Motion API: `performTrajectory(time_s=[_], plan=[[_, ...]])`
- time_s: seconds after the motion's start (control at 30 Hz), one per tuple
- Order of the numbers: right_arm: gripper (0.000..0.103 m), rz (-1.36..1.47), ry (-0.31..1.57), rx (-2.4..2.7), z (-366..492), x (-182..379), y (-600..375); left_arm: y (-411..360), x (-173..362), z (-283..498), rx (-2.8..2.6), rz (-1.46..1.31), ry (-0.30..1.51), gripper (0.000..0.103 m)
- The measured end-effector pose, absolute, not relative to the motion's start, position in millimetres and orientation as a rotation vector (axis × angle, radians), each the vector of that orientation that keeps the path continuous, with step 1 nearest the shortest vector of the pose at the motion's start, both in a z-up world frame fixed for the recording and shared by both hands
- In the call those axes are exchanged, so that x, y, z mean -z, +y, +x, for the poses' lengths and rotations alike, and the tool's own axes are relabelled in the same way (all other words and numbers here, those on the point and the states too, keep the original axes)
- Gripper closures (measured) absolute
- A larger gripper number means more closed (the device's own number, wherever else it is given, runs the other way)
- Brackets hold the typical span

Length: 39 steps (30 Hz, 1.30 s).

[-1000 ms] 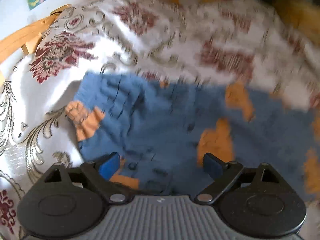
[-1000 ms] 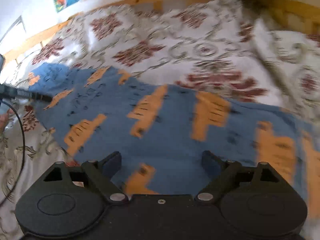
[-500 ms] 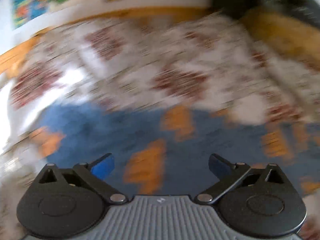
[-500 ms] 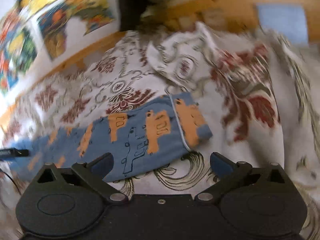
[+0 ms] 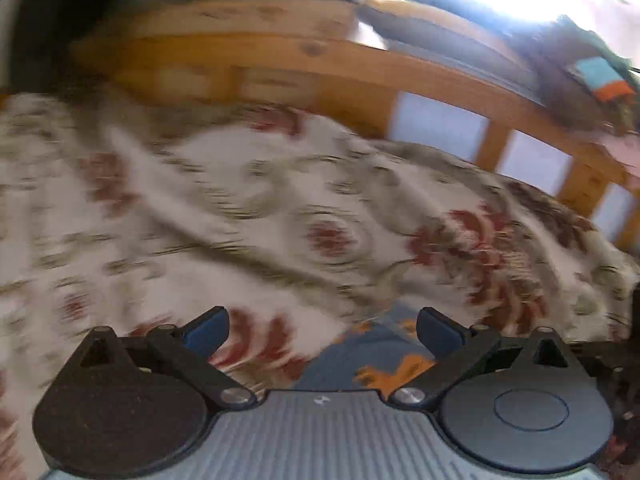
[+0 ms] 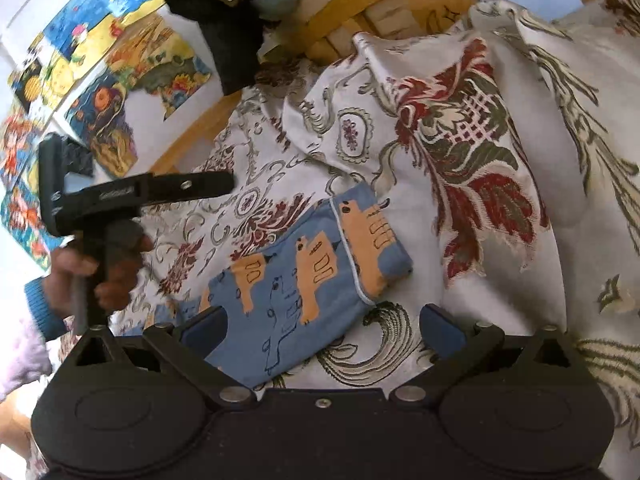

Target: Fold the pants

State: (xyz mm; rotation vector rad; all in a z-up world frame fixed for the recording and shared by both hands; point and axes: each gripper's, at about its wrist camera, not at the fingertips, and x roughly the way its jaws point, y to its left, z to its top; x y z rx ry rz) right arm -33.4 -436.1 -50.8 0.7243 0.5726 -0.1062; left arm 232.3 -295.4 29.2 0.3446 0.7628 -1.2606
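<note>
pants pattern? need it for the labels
Blue pants with orange animal shapes and thin dark line drawings; a pale piped seam near the end. Clearest in the right wrist view.

— What do the tools look like?
— The grey ribbed-bodied left gripper (image 5: 322, 330) and the matte black right gripper (image 6: 322, 330) both have blue finger pads (image 5: 206, 330), round black discs and silver screws.
— And the clothing?
— A blue knitted cuff (image 6: 42, 304).

Bedspread (image 6: 400, 208) lies open around pants (image 6: 304, 272); wooden rail (image 5: 360, 68) blocks beyond.
</note>
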Motion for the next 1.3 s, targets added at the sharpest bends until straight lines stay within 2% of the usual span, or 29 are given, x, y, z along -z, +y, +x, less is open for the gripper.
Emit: performTrajectory(time_s=[0.1,0.17,0.23,0.33,0.43,0.53,0.57,0.6,0.63,0.77,0.8,0.87,1.07,1.3], plan=[[0.001,0.716,0.561,0.107,-31,52,-431,-321,-7,233,1.362,0.371,0.862,0.012],[0.001,0.721,0.548,0.103,-30,54,-430,-333,10,233,1.388,0.407,0.91,0.027],[0.009,0.72,0.545,0.115,-30,54,-430,-343,25,234,1.386,0.433,0.964,0.032],[0.02,0.699,0.569,0.135,-26,54,-431,-347,32,239,1.407,0.431,1.01,0.03],[0.031,0.612,0.607,0.155,-22,51,-427,-359,39,252,1.466,0.374,1.174,0.002],[0.038,0.579,0.615,0.163,-23,52,-426,-371,46,259,1.441,0.321,1.266,0.001],[0.039,0.582,0.614,0.165,-23,53,-427,-373,46,259,1.435,0.322,1.273,0.004],[0.042,0.59,0.613,0.168,-24,53,-429,-375,45,260,1.427,0.332,1.271,0.007],[0.043,0.599,0.612,0.169,-24,53,-430,-377,45,258,1.415,0.353,1.262,0.015],[0.043,0.555,0.608,0.166,-26,53,-425,-376,43,253,1.37,0.363,1.244,0.064],[0.043,0.524,0.609,0.166,-25,53,-421,-374,42,251,1.367,0.347,1.247,0.067],[0.043,0.476,0.608,0.162,-25,54,-415,-367,34,239,1.374,0.385,1.162,0.08],[0.038,0.373,0.585,0.147,-29,53,-409,-322,0,193,1.478,0.501,0.733,0.089],[0.014,0.142,0.563,0.036,-31,43,-418,-288,-21,126,1.505,0.753,0.33,0.091]])
